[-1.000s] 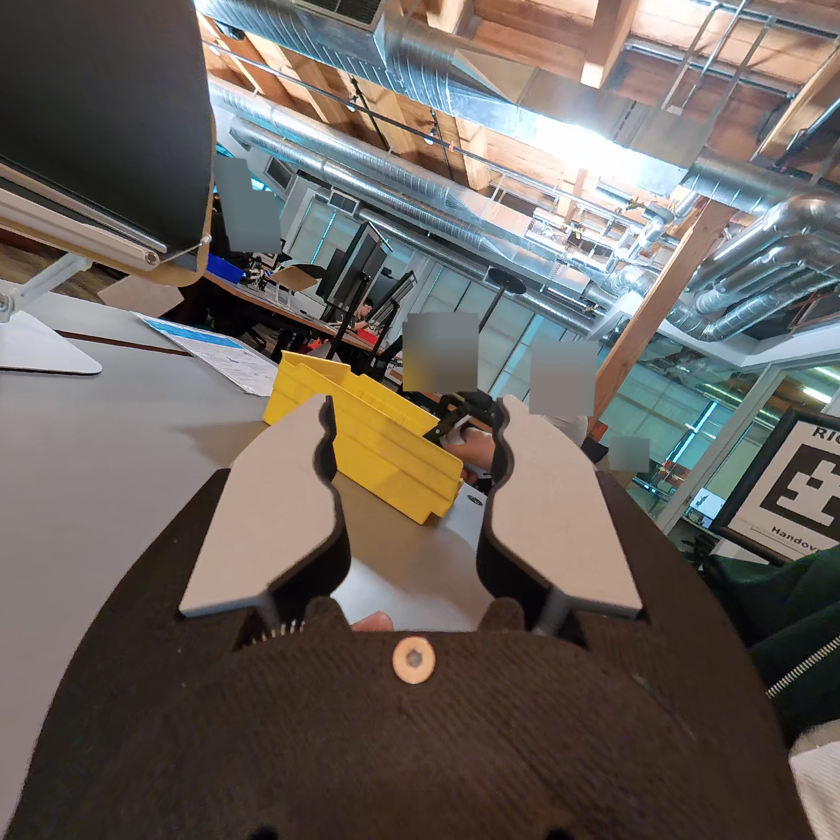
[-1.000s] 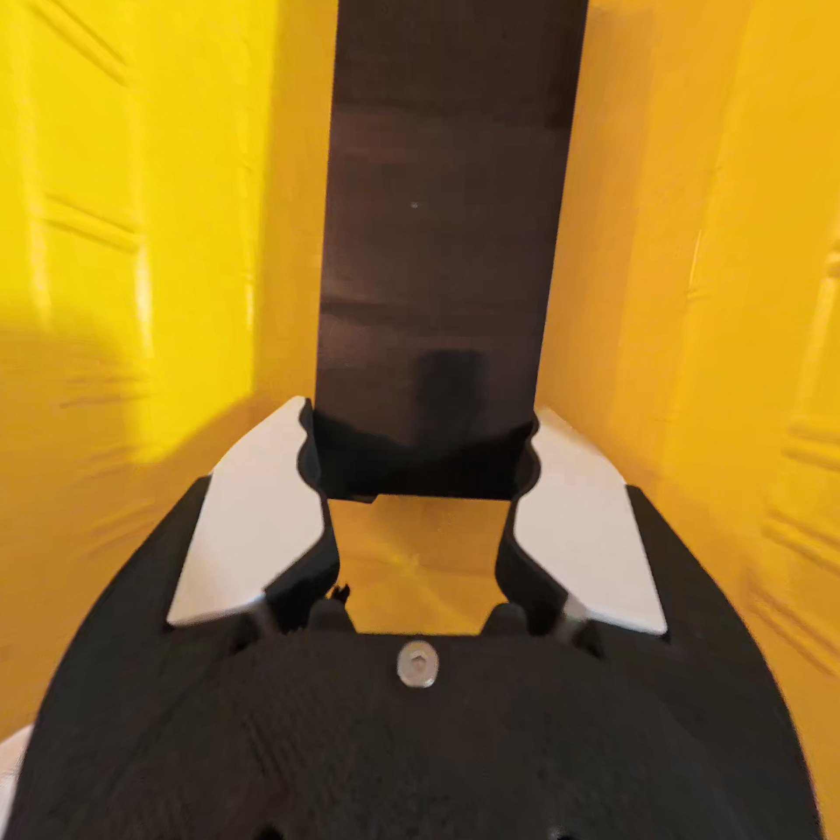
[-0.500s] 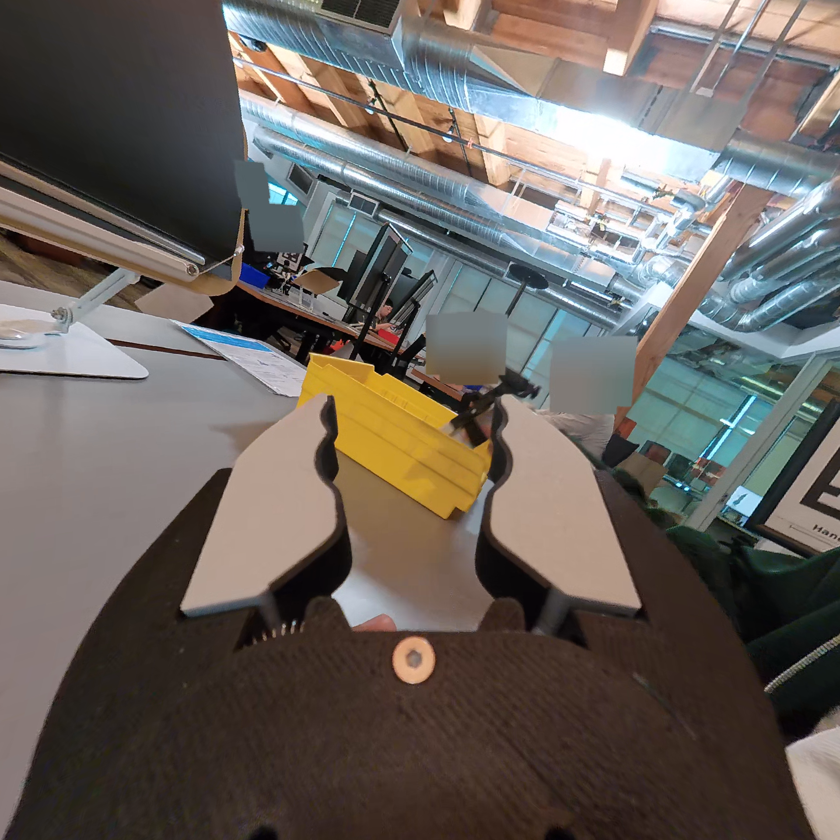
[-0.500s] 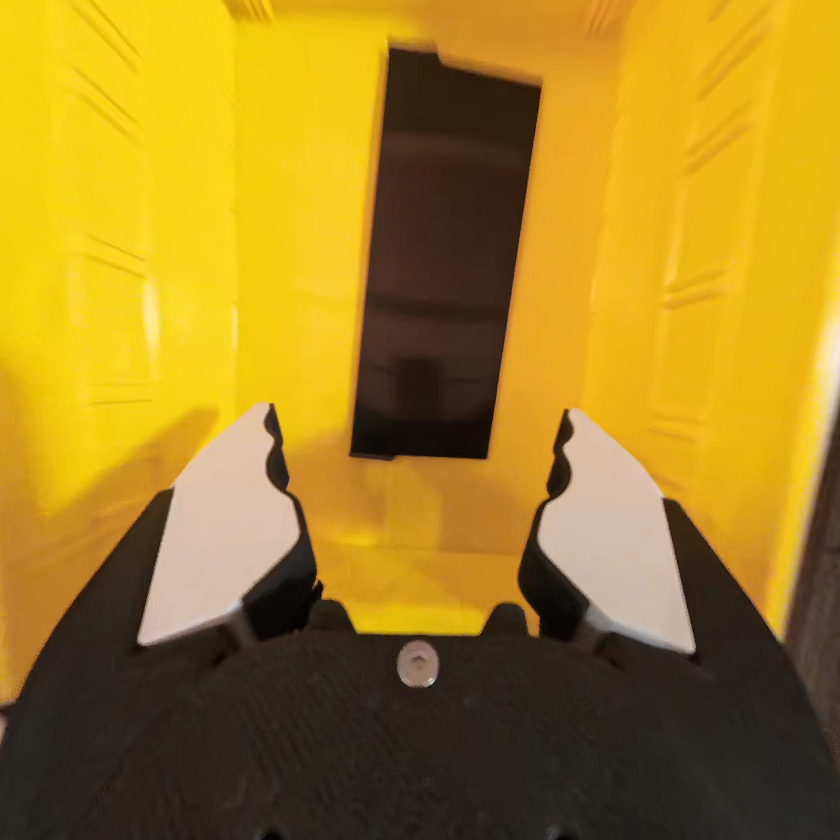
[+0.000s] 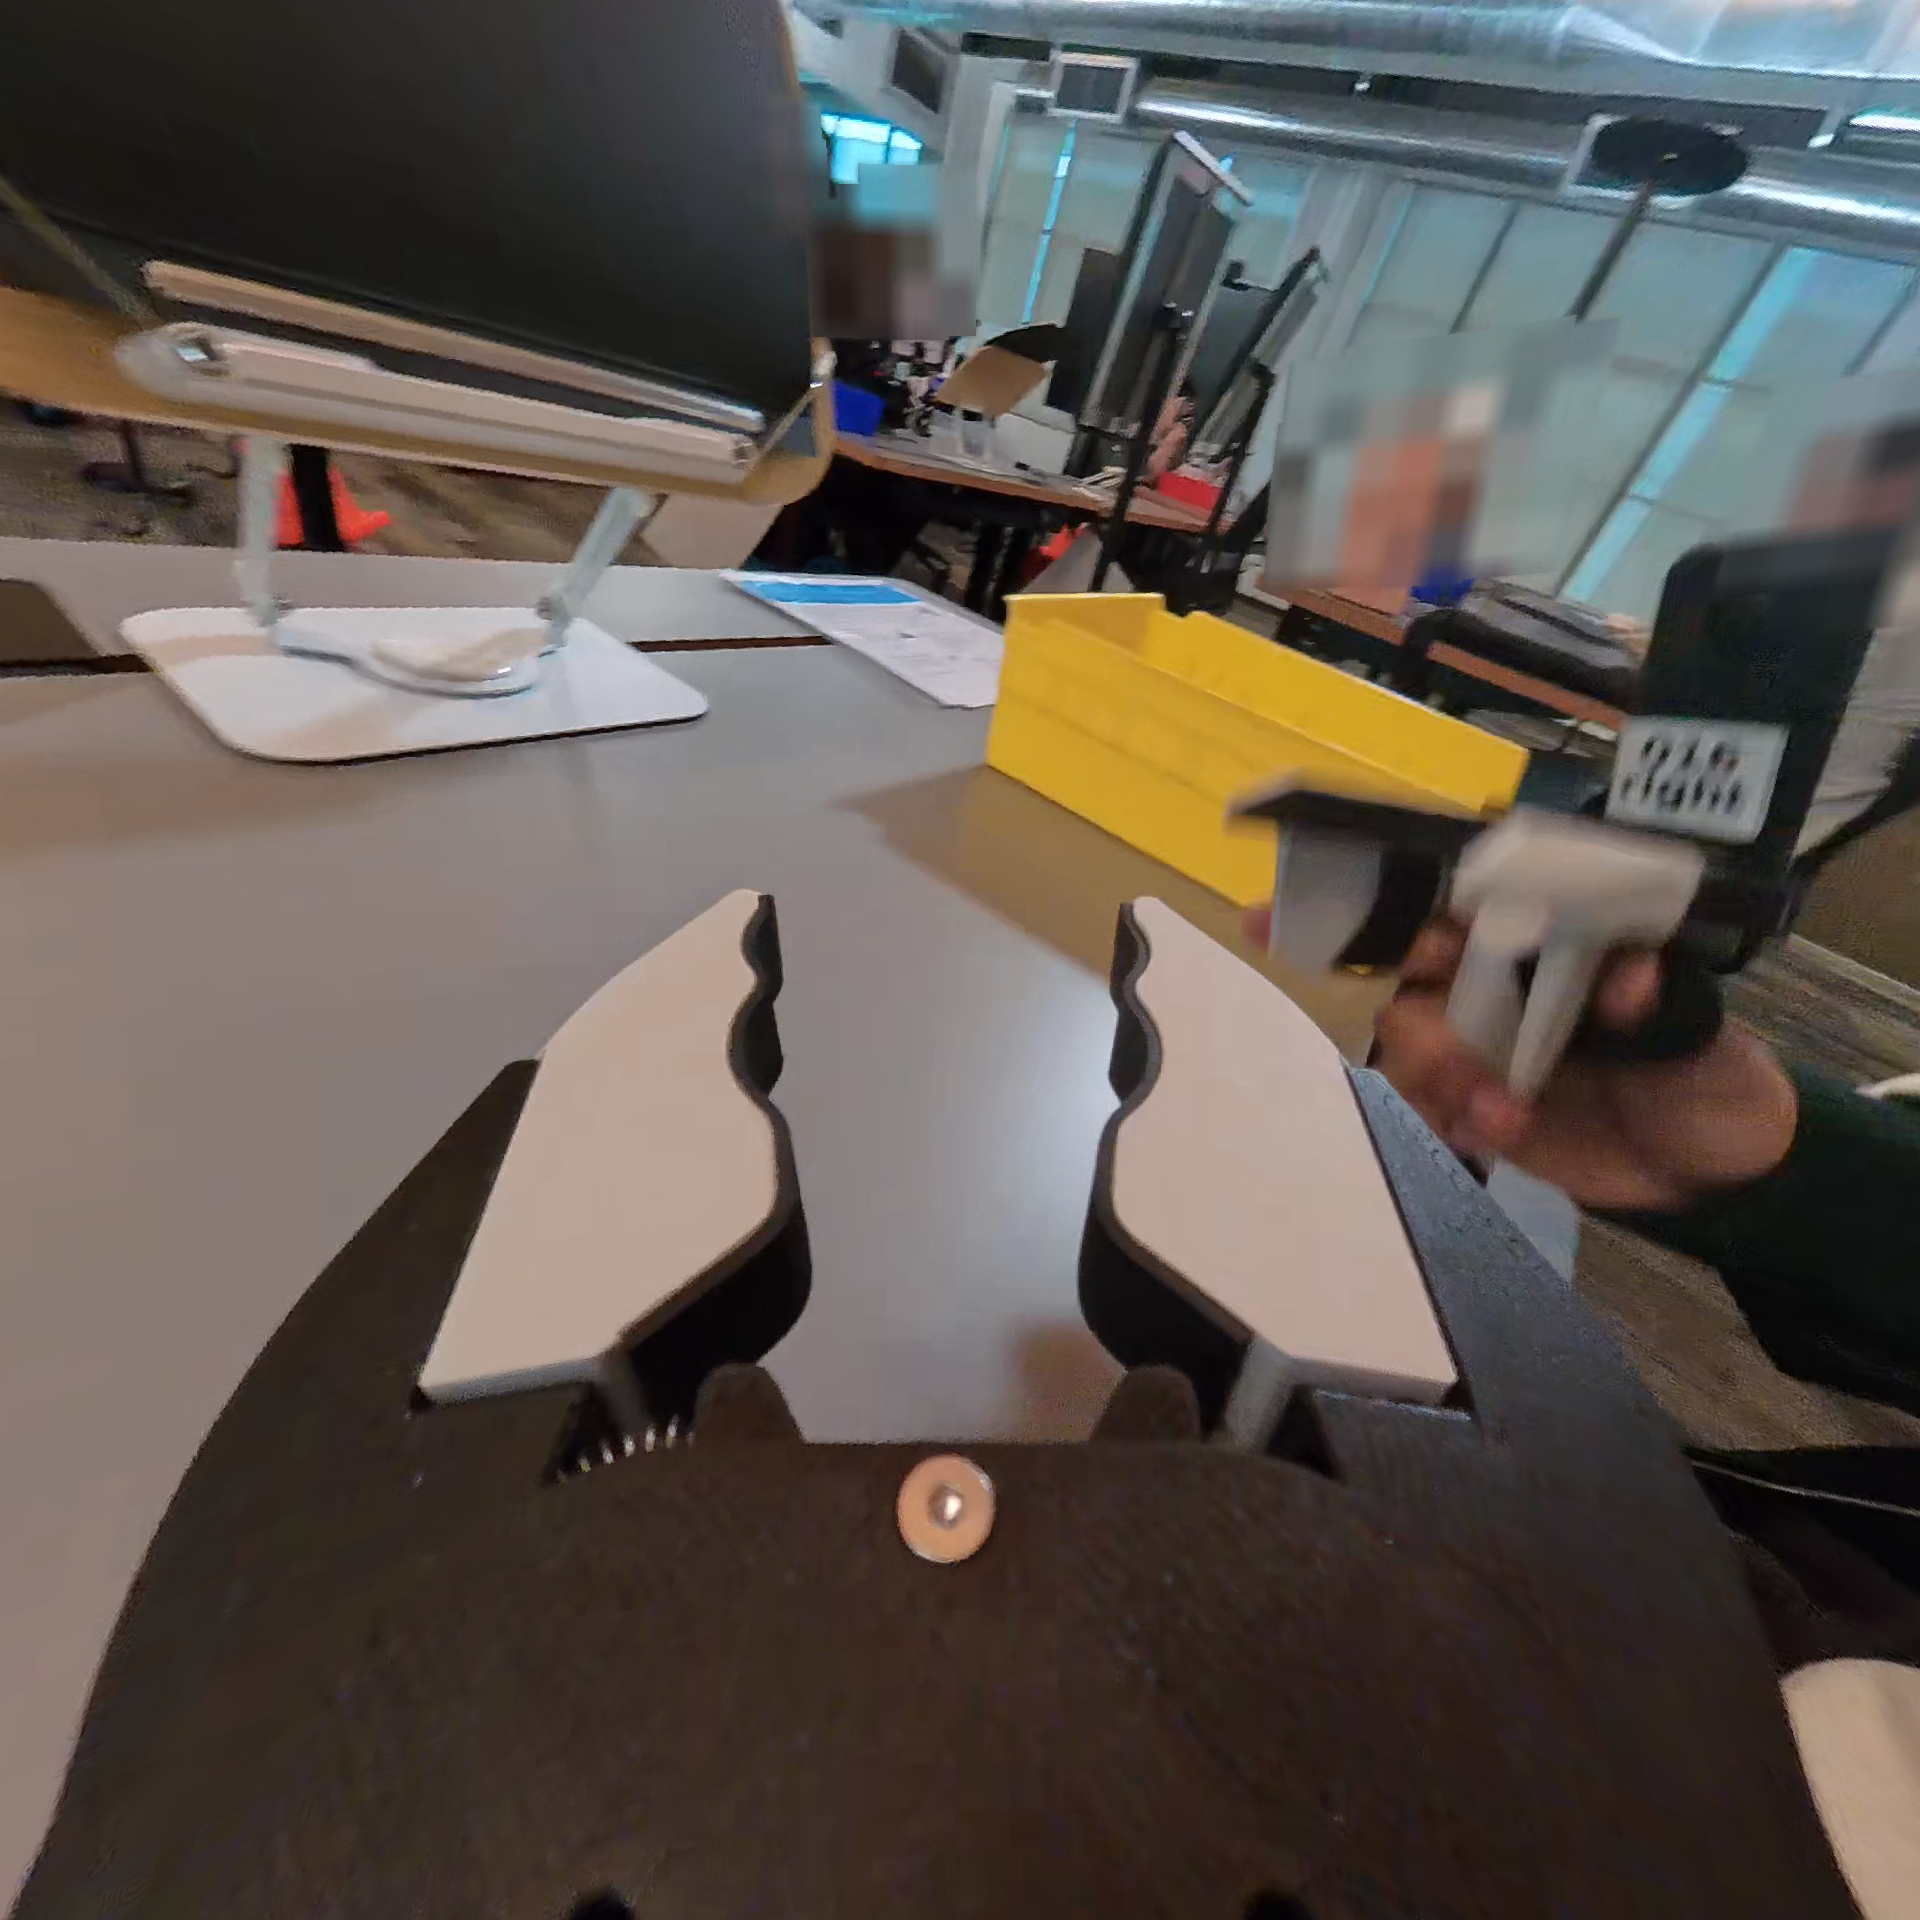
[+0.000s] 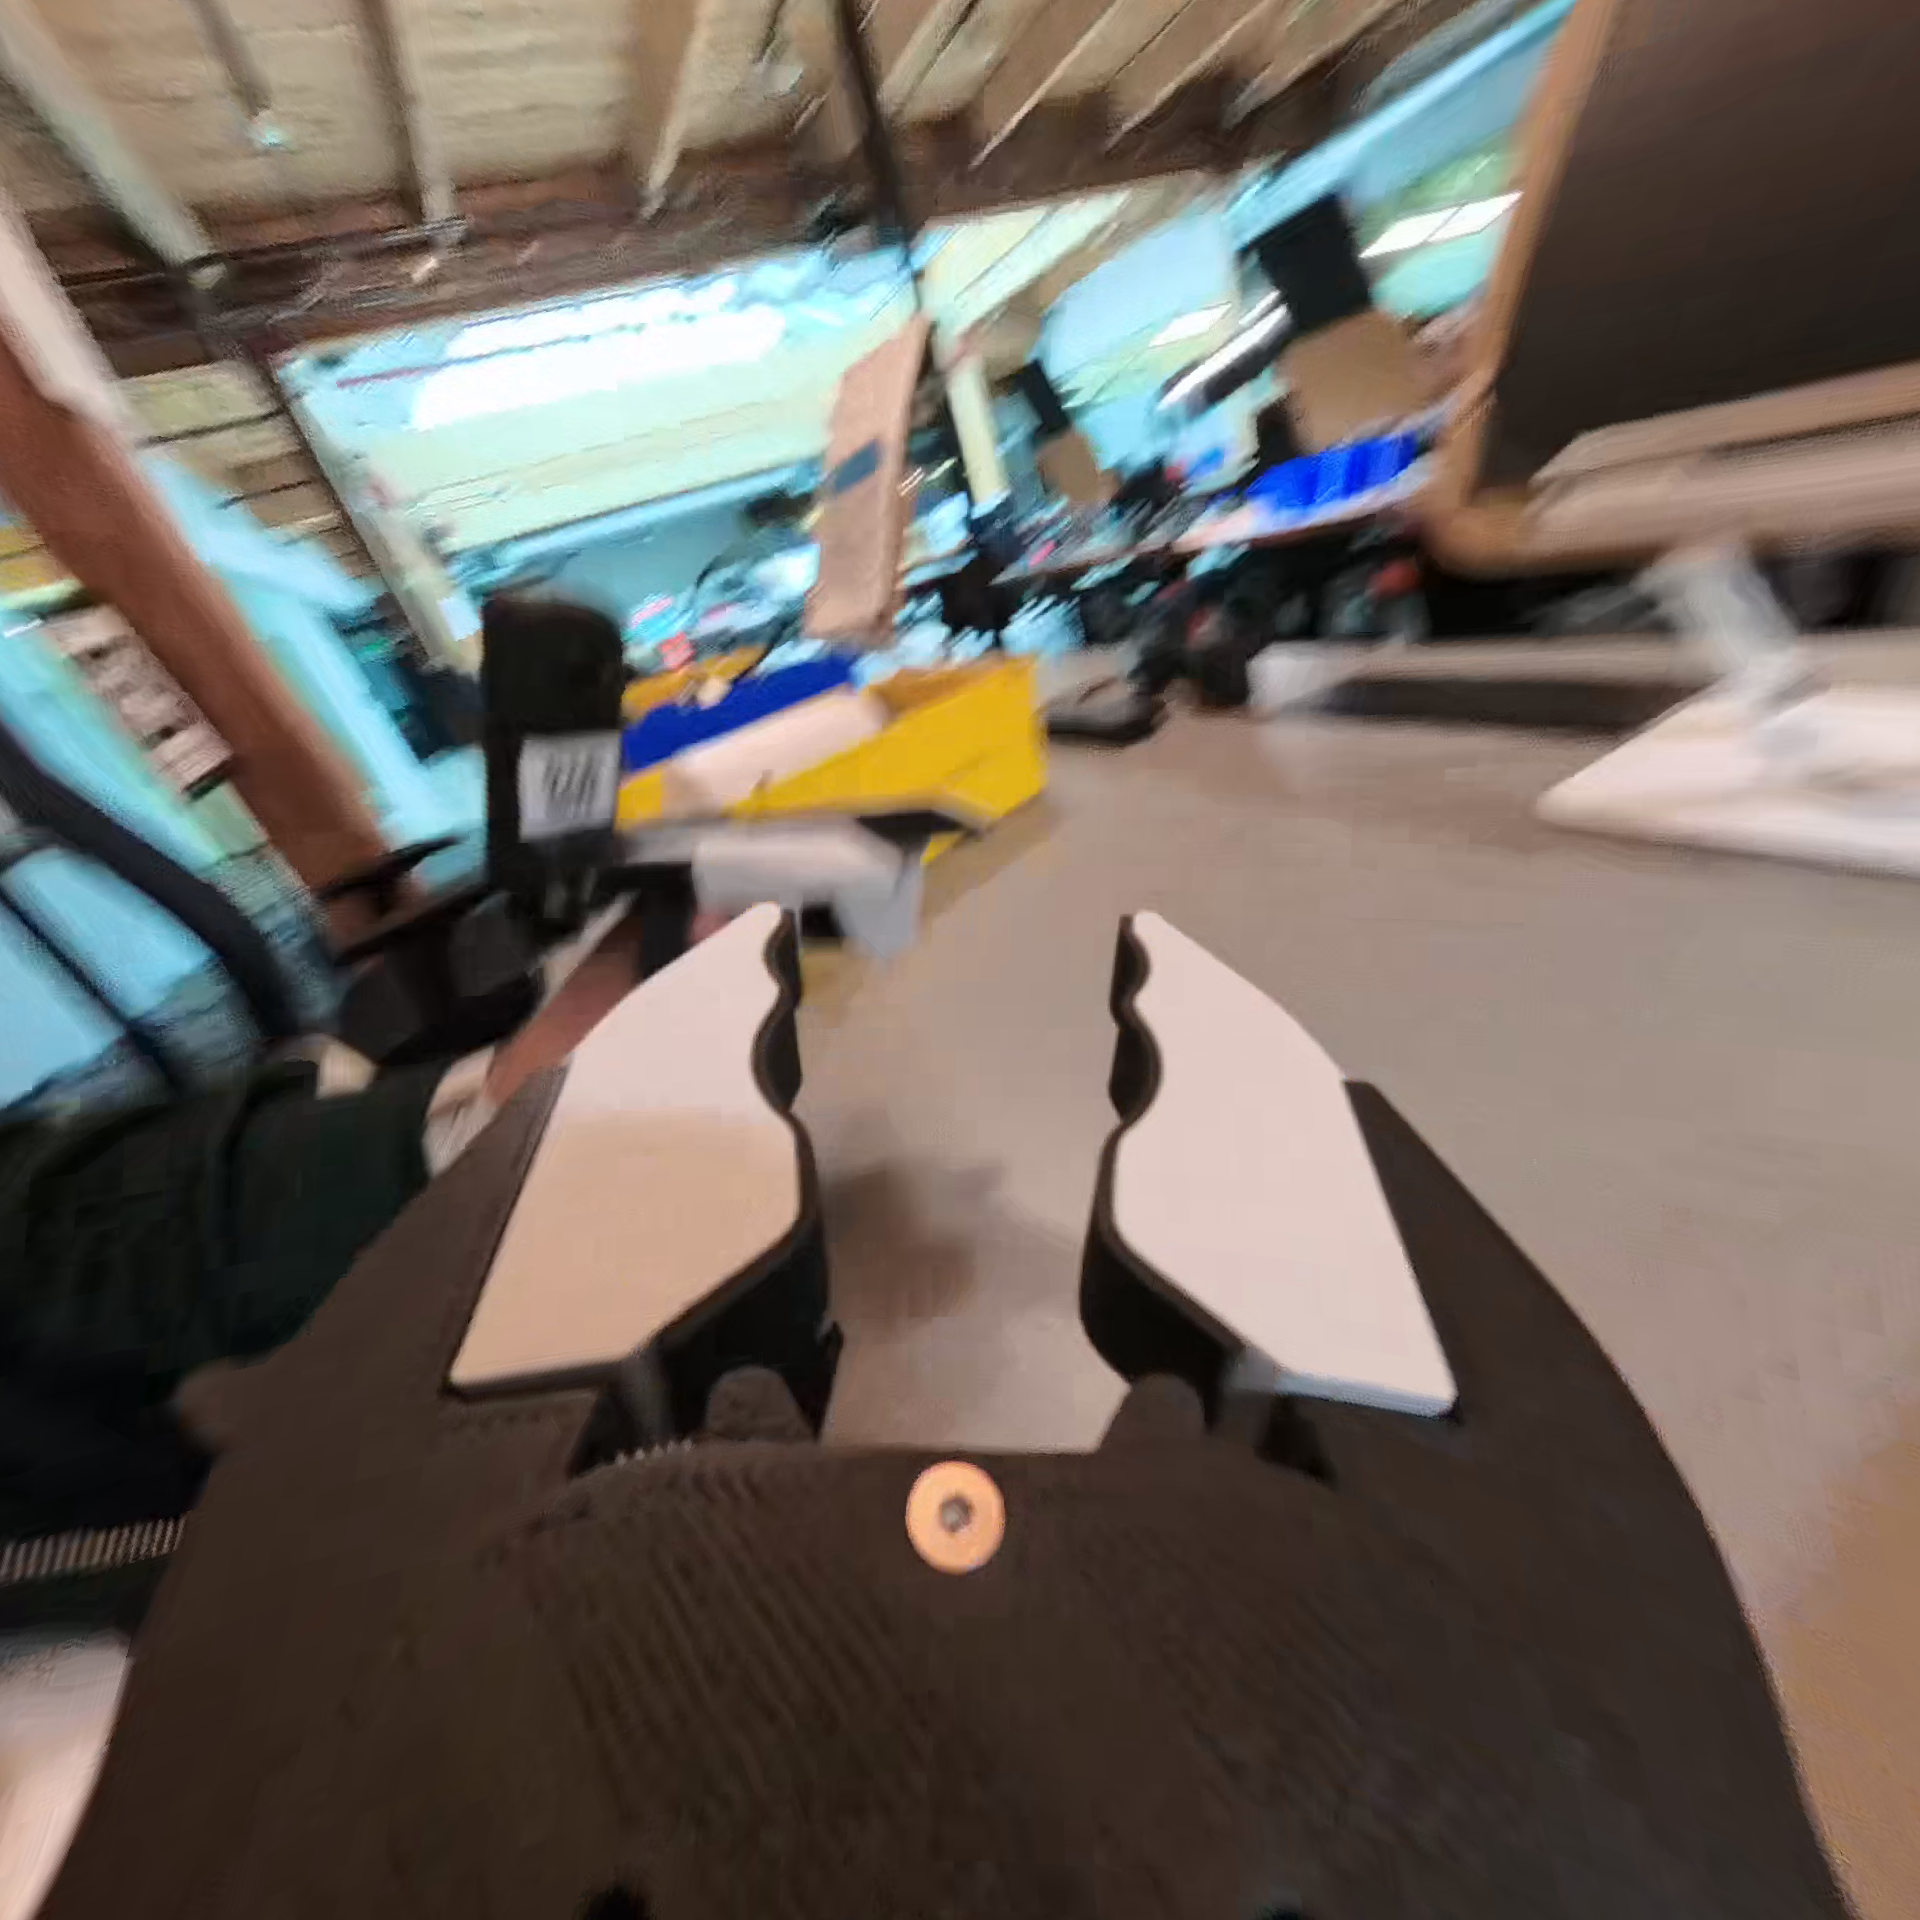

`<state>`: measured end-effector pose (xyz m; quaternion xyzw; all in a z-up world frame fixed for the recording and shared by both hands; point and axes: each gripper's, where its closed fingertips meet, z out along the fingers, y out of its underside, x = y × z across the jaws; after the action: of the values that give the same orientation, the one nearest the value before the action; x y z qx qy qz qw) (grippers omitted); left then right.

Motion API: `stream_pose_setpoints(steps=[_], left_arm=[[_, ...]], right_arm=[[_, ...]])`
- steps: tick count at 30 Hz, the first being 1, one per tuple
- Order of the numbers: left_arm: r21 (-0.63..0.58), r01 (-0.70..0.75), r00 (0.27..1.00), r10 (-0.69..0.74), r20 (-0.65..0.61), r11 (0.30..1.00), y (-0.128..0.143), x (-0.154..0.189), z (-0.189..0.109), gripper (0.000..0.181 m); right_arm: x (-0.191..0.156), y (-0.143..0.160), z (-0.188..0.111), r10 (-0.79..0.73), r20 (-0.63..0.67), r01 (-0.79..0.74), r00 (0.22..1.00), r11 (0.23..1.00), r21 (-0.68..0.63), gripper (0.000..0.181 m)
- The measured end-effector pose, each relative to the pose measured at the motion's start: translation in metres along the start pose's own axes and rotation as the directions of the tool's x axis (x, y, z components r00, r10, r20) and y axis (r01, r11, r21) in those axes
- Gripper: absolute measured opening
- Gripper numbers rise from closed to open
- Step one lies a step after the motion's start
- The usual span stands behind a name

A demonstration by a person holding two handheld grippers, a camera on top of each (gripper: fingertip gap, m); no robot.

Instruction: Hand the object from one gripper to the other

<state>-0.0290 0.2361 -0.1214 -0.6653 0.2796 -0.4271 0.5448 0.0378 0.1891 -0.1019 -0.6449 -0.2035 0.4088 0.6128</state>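
The left gripper (image 5: 945, 925) hung over the grey table (image 5: 312, 987). Its two fingers (image 5: 644, 1122) were spread apart, and nothing was between them, only bare table top. There was a lot of open room in front of it and to its left.

Far off on the left stood a laptop stand (image 5: 416, 707) with a flat white foot, and a dark laptop (image 5: 416, 187) sat up on it. A sheet of paper (image 5: 883, 634) lay flat behind, near the back of the table.

A yellow bin (image 5: 1143, 748) stood on the table, ahead and to the right, close to the table's right edge. Past that edge was the floor.

The right gripper (image 6: 956, 925) was up in the air too. A hand (image 5: 1558, 1091) in a dark green sleeve held it, just in front of the near end of the bin, by the right edge of the table. Its fingers were also spread apart with nothing in them. The right wrist view was very blurry. In it, the grey table ran wide and open ahead and to the right, and the bin sat farther back on the left.

I could not see the object anywhere. Neither gripper had it. The bin's wall hid the inside from one side, and from the other side it was too blurry to tell.
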Motion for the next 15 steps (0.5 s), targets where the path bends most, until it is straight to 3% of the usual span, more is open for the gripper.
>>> stream_pose_setpoints(steps=[2,3,7,11,13,15], left_arm=[[-0.001,0.005,0.998,-0.005,0.058,1.0,-0.003,-0.021,-0.008,0.059],[0.012,0.003,0.997,-0.004,0.076,1.0,-0.007,-0.029,-0.014,0.058],[0.053,-0.061,0.981,0.049,0.19,0.997,-0.035,-0.062,-0.043,0.053],[0.106,-0.119,0.965,0.09,0.246,0.987,-0.087,-0.087,-0.092,0.041],[-0.012,-0.059,0.977,0.06,0.203,0.998,-0.097,-0.1,-0.116,0.043],[-0.199,0.037,0.987,-0.005,0.159,0.979,-0.087,-0.111,-0.146,0.045]], right_arm=[[-0.002,0.045,0.017,0.105,0.074,-0.091,0.992,0.98,-0.175,0.054],[-0.007,0.045,0.021,0.139,0.131,-0.11,0.982,0.973,-0.203,0.048],[0.013,0.032,0.015,0.11,0.102,-0.098,0.989,0.988,-0.123,0.049],[0.033,0.021,-0.003,0.222,0.05,-0.221,0.974,0.975,-0.036,0.05],[0.039,0.02,-0.011,0.277,0.04,-0.276,0.96,0.961,-0.014,0.052],[0.039,0.024,-0.016,0.317,0.037,-0.315,0.948,0.948,-0.04,0.056]])
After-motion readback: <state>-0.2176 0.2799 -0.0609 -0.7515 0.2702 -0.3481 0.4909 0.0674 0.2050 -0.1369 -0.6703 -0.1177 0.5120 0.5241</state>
